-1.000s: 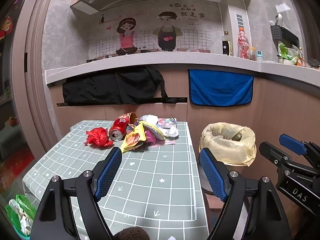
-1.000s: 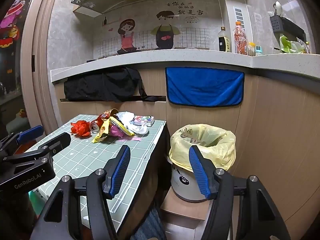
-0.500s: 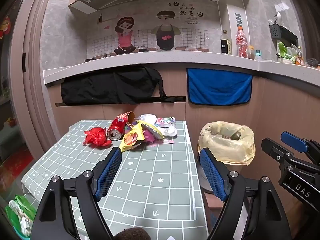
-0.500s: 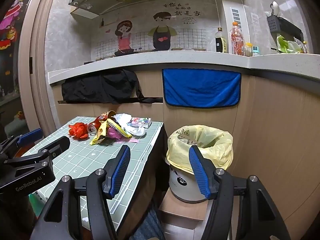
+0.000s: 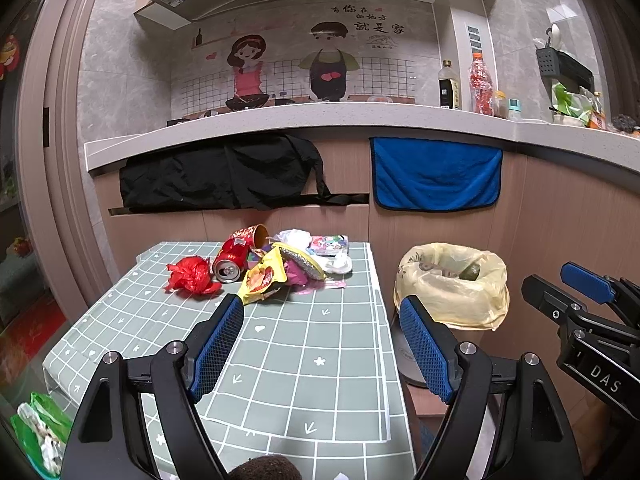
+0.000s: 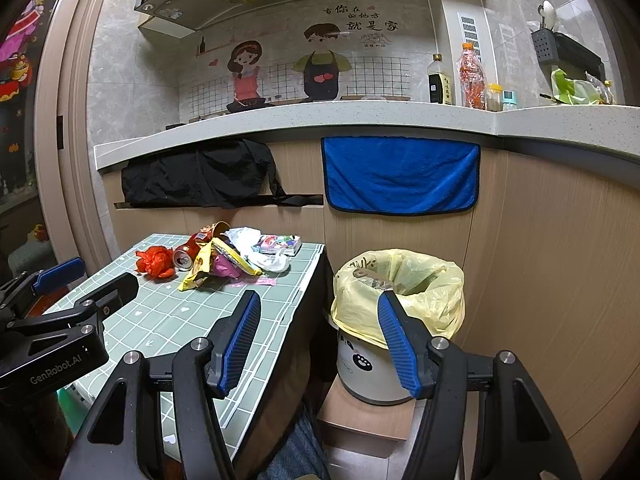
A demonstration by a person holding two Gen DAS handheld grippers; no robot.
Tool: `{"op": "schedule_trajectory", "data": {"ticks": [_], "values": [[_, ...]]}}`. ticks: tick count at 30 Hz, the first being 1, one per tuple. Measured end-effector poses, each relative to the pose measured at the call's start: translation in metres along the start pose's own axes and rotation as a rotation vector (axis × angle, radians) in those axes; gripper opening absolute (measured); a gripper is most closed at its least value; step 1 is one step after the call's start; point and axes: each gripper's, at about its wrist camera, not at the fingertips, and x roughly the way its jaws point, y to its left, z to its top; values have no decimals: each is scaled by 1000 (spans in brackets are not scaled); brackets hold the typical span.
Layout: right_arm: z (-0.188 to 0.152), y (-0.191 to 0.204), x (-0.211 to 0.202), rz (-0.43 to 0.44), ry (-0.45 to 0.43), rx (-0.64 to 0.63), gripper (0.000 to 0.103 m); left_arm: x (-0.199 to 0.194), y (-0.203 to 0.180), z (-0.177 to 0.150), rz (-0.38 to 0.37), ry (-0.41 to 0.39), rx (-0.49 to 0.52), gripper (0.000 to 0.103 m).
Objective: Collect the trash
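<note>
- Kitchen wall cabinets at twelve o'clock carry a blue towel and black cloth under the ledge.
- Your green-checked counter fills the left view's middle.
- At two o'clock stands the yellow-lined bin, just beside the counter's edge.
- Your trash pile lies at the counter's far end: red can, red wrapper, snack bag.
- Your left tool and right tool both gape wide, holding nothing.

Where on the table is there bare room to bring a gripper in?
The near half of the table, from the front edge up to the yellow snack bag, is bare. The far end is crowded: red wrapper, can, tissue packed together. The table's edge toward the bin is free.
</note>
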Motion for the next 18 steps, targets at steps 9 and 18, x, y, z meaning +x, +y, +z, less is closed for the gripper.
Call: {"op": "schedule_trajectory", "data": {"ticks": [9, 18], "values": [[0, -1, 0, 5, 2, 2, 58, -3, -4, 3, 2, -1, -1, 80], [-5, -2, 4, 3, 11, 2, 58, -5, -9, 5, 2, -1, 0, 80]]}}
